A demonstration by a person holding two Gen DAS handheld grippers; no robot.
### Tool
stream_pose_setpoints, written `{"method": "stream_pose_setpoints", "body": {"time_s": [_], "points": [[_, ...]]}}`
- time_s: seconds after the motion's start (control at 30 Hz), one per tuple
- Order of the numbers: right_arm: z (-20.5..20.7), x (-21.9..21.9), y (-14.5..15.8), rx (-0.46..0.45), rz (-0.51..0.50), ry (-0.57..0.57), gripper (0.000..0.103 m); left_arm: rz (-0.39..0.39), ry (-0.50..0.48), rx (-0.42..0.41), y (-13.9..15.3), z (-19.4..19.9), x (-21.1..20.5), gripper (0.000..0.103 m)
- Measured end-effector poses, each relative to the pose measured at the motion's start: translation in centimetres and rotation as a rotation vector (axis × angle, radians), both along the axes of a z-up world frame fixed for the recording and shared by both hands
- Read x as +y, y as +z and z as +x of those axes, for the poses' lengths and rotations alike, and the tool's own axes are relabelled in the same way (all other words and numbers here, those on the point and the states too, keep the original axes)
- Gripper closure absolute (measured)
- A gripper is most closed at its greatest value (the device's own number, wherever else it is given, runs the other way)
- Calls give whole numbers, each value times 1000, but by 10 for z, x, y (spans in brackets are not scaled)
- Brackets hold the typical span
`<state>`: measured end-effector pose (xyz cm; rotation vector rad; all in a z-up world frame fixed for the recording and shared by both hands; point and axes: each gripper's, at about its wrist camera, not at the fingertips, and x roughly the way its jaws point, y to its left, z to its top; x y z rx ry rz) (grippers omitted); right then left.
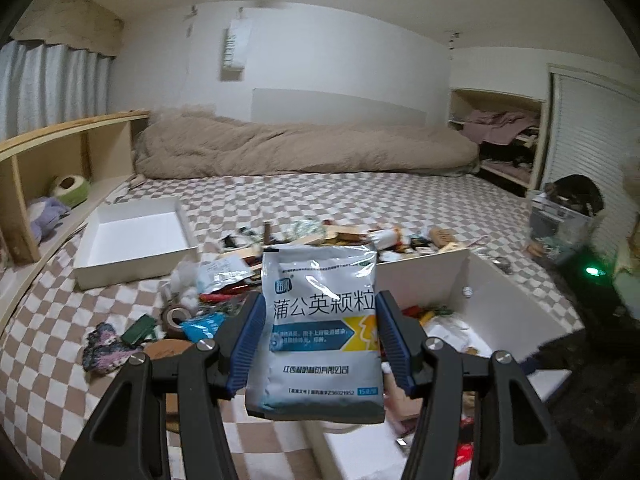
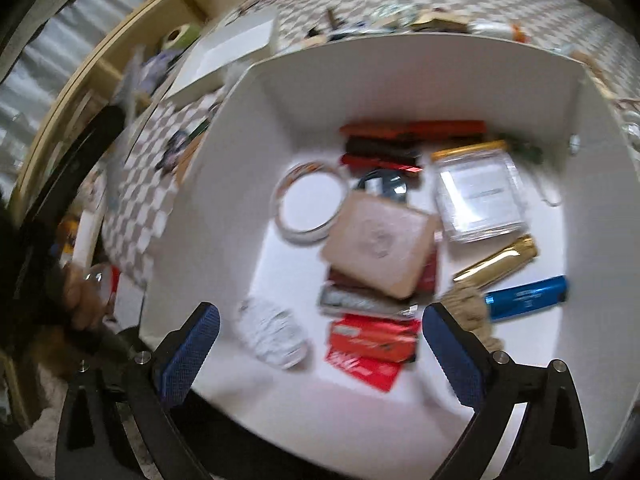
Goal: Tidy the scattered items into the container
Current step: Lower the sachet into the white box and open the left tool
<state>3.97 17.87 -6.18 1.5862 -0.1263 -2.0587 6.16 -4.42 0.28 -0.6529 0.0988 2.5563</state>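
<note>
My left gripper (image 1: 320, 320) is shut on a white and blue medicine sachet (image 1: 318, 332) with Chinese print, held upright above the bed, just left of the white container box (image 1: 480, 300). Scattered items (image 1: 248, 264) lie on the checkered bedsheet beyond it. My right gripper (image 2: 320, 320) is open and empty, hovering over the white container (image 2: 400, 64). Inside lie a beige square box (image 2: 380, 248), a round lid (image 2: 310, 202), a clear jar (image 2: 478, 196), a gold packet (image 2: 500, 260), a blue tube (image 2: 528, 298) and red packets (image 2: 368, 348).
A white box lid (image 1: 132, 240) lies on the bed to the left, also seen in the right wrist view (image 2: 232, 52). A beige duvet (image 1: 300, 148) lies at the back. Wooden shelves (image 1: 60, 160) run along the left. A clear bin (image 1: 560, 220) stands at the right.
</note>
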Motion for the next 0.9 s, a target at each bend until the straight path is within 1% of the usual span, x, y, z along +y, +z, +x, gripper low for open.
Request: {"method": "stream_pose_setpoints", "body": {"time_s": [0.13,0.23,0.3,0.37,0.5,0.57,0.63,0.7,0.9], "points": [[-8,16,-2,18,5,-48,2,15,-49,-60,-3,2,15,47],[-11,21,-4,29,18,-61,2,-5,-61,-123,-13,2,30,47],[-12,24,-5,34,22,-67,2,-27,-74,-153,-20,4,39,47],[-11,27,-5,39,25,-72,2,-58,-86,-166,-26,7,47,47],[-11,34,-5,52,33,-88,2,-108,-70,-189,-36,8,57,46],[-13,37,-6,56,35,-98,2,-120,-51,-195,-40,5,56,39],[-16,38,-7,57,36,-103,2,-120,-31,-198,-42,3,56,21],[-18,37,-8,64,40,-105,2,-116,-19,-198,-43,1,53,15],[-19,38,-6,86,50,-105,2,-118,-6,-194,-43,-1,50,14]]}}
